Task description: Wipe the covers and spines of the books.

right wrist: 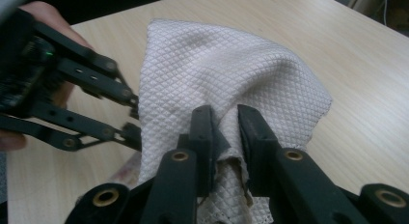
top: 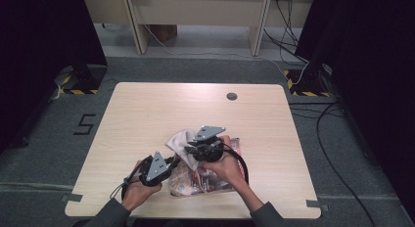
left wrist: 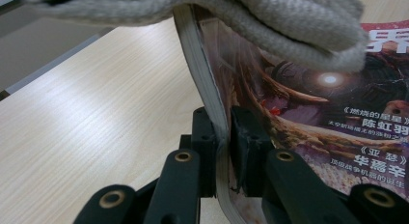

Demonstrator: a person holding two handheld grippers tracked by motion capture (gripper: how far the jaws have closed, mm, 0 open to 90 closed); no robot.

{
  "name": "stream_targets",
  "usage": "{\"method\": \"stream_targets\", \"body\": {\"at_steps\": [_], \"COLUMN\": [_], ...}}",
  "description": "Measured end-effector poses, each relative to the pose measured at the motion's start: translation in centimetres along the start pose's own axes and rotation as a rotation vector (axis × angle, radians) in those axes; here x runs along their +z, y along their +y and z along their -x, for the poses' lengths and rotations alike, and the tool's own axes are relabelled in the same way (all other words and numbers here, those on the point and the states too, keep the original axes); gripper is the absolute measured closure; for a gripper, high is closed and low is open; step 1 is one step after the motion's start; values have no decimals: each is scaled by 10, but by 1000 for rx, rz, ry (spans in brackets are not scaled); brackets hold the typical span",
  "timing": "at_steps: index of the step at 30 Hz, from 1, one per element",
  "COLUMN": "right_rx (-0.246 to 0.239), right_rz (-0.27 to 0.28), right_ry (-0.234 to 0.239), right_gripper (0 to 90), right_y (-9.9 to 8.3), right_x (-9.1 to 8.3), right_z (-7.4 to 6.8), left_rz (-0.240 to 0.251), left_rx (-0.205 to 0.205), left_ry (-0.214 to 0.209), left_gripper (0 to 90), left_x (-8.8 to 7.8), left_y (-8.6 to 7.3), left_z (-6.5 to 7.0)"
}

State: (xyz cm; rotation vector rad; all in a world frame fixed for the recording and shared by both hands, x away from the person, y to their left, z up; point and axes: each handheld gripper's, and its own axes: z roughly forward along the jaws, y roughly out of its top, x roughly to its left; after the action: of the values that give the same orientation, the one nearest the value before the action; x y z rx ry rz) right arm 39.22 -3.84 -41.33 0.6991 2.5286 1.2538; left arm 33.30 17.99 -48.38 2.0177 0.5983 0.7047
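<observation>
Light wooden table [top: 147,119], bare across its far half. Near the front edge lies a magazine [top: 205,183] with a dark illustrated cover, its left edge lifted and curling upward. A pale quilted cloth [top: 180,141] is draped over the magazine's raised edge, bunched between the two tools. Left gripper [left wrist: 223,137]: jaws pinching the magazine's edge, pages squeezed between the pads. Right gripper [right wrist: 224,137], just beside the left: jaws clamped on a fold of the cloth.
</observation>
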Motion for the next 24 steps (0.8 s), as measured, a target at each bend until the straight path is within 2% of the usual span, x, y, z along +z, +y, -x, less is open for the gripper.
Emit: {"method": "stream_targets", "body": {"at_steps": [4,6,8,12,17,21,23,24], "right_rx": [25,31,19,-5,-30,-32,-42,-30], "right_rz": [-35,-39,-39,-16,2,6,-4,-18], "right_ry": [-40,-41,-51,-25,-7,4,-10,-19], "right_gripper": [776,776,776,775,775,776,777,777], "right_y": [-8,-9,-8,1,9,9,8,6], "right_x": [-2,-3,-4,-2,0,0,0,-1], "right_z": [11,15,13,2,-11,-10,-7,-5], "left_rz": [-1,-3,1,1,5,2,5,2], "left_rx": [5,18,13,35,31,28,26,23], "left_ry": [1,3,8,12,14,8,8,6], "left_gripper": [805,804,803,802,801,801,801,801], "left_x": [0,0,0,0,-1,-1,0,0], "left_y": [0,1,1,2,2,2,2,2], "left_z": [0,0,0,1,2,3,2,2]}}
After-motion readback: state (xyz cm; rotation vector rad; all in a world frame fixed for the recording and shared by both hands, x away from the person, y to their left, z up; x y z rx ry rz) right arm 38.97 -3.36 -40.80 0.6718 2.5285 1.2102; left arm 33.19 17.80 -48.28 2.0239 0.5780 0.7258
